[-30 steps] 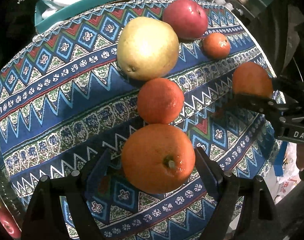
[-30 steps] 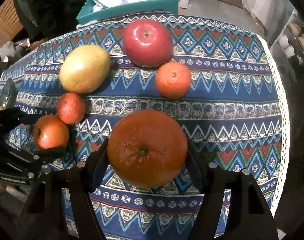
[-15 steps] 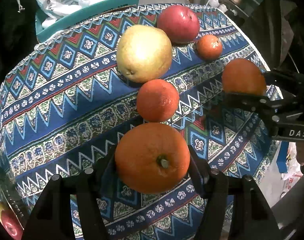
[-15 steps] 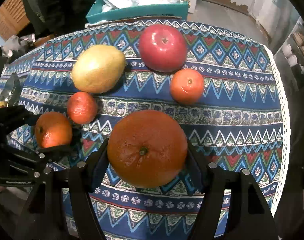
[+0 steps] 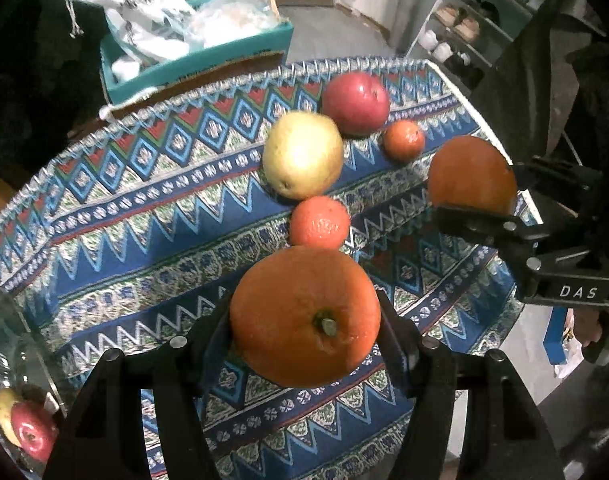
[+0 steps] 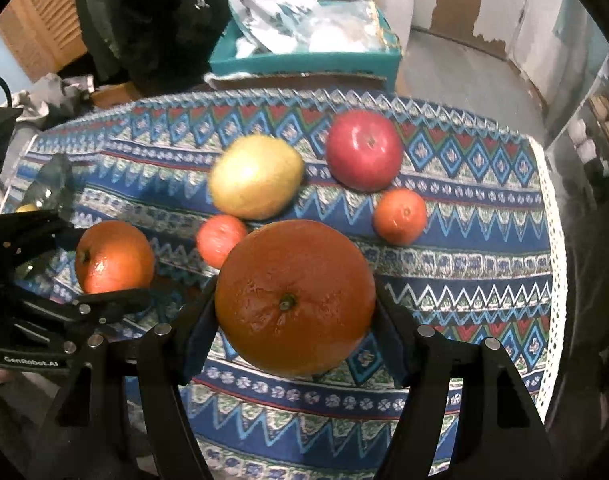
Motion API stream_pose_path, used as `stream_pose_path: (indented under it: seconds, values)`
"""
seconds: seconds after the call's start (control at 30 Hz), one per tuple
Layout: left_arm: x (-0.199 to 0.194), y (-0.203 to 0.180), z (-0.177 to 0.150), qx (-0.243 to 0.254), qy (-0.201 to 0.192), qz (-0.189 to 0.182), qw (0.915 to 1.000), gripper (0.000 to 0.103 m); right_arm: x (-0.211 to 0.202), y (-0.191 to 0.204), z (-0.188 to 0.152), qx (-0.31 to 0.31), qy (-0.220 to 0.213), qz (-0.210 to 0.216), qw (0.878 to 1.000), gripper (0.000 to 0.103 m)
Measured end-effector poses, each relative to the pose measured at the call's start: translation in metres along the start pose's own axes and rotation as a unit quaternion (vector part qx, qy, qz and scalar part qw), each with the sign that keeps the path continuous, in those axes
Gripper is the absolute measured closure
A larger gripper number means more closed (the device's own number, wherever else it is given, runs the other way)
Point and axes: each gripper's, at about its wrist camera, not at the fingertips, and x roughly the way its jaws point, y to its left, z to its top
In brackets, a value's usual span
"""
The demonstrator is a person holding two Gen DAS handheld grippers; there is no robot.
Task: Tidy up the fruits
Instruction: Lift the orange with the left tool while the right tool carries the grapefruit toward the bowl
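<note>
Fruits are spread over a table under a blue patterned cloth (image 6: 464,280), and 2 of them are off it. The left gripper (image 5: 304,322) pinches 1 orange (image 5: 304,316) between its fingers, stem end facing the camera, above the cloth's near edge. The right gripper (image 6: 294,300) clamps a second, darker orange (image 6: 294,298) the same way. On the cloth lie a yellow pear (image 6: 256,176) and a red apple (image 6: 363,149) toward the far edge, near each other, with 1 small tangerine (image 6: 400,216) just beside the apple and another small tangerine (image 6: 220,240) just beside the pear. A teal box (image 6: 304,62) holding white bags stands beyond the table.
</note>
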Motion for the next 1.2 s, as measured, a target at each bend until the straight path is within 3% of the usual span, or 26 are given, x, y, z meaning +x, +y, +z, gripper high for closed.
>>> stream_pose_path:
  seconds: [0.5, 1.2]
  values:
    - [-0.075, 0.004, 0.001, 0.014, -0.074, 0.014, 0.9971, 0.036, -0.061, 0.047, 0.022, -0.025, -0.071, 0.025, 0.997, 0.033]
    - [-0.126, 0.036, -0.013, -0.017, -0.123, 0.007, 0.9922, 0.036, -0.095, 0.099, 0.051, -0.061, -0.121, 0.051, 0.989, 0.033]
